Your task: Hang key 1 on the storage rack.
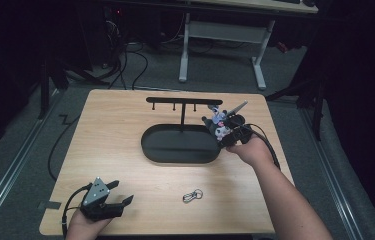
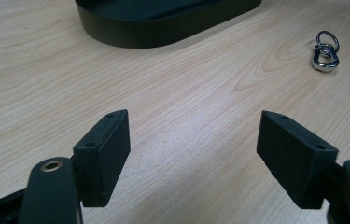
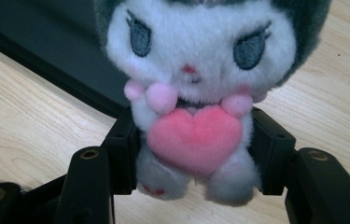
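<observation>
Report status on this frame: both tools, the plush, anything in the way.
Left tool open, idle over bare table near corner. Right tool shut on plush toy, beside black oval stand at its right end. Metal ring clip loose on table, clear of both.

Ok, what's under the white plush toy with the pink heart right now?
Under the white plush toy, clamped by the right gripper, are light wooden tabletop and the black oval tray's rim. Its body covers what's directly beneath.
</observation>
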`<state>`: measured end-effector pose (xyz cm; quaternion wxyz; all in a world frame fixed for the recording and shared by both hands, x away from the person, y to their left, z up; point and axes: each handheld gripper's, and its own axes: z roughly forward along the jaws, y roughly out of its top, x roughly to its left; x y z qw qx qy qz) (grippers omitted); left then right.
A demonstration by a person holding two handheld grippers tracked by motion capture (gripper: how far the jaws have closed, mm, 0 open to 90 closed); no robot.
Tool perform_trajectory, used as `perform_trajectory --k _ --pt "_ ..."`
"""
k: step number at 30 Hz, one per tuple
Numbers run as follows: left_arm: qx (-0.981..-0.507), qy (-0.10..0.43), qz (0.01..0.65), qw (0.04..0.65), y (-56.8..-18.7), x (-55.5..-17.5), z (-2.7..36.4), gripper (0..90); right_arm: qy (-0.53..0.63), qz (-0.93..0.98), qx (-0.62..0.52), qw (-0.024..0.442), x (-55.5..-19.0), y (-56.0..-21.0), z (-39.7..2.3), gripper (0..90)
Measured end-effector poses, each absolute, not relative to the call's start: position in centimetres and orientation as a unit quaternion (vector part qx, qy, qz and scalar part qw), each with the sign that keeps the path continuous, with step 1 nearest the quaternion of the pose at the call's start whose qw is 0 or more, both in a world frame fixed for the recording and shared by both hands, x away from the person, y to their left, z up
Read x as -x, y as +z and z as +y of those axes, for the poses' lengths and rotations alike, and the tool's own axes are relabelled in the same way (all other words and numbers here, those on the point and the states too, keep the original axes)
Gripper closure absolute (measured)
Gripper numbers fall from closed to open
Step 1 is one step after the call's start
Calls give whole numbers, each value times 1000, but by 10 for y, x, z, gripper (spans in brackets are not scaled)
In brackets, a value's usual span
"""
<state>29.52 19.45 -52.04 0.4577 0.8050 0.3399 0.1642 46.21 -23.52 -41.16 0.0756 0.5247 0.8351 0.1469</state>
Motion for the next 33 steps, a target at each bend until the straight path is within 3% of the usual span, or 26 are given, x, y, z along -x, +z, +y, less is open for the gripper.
perform_trajectory --k 3,10,18,22,33 --pt "-806 163 340 457 -520 -295 194 263 144 830 -533 78 -461 -414 -237 354" --pt "-806 163 338 457 -520 -295 194 264 159 827 -534 75 -450 -412 -245 351" --pt "-809 156 334 457 -520 -294 190 272 196 828 -520 81 -413 -418 -260 440" --pt "-810 152 337 455 -519 -293 187 273 218 825 -509 117 -389 -426 -268 451" --pt "-815 141 340 447 -519 -285 169 350 333 779 -504 166 -311 -484 -285 533"
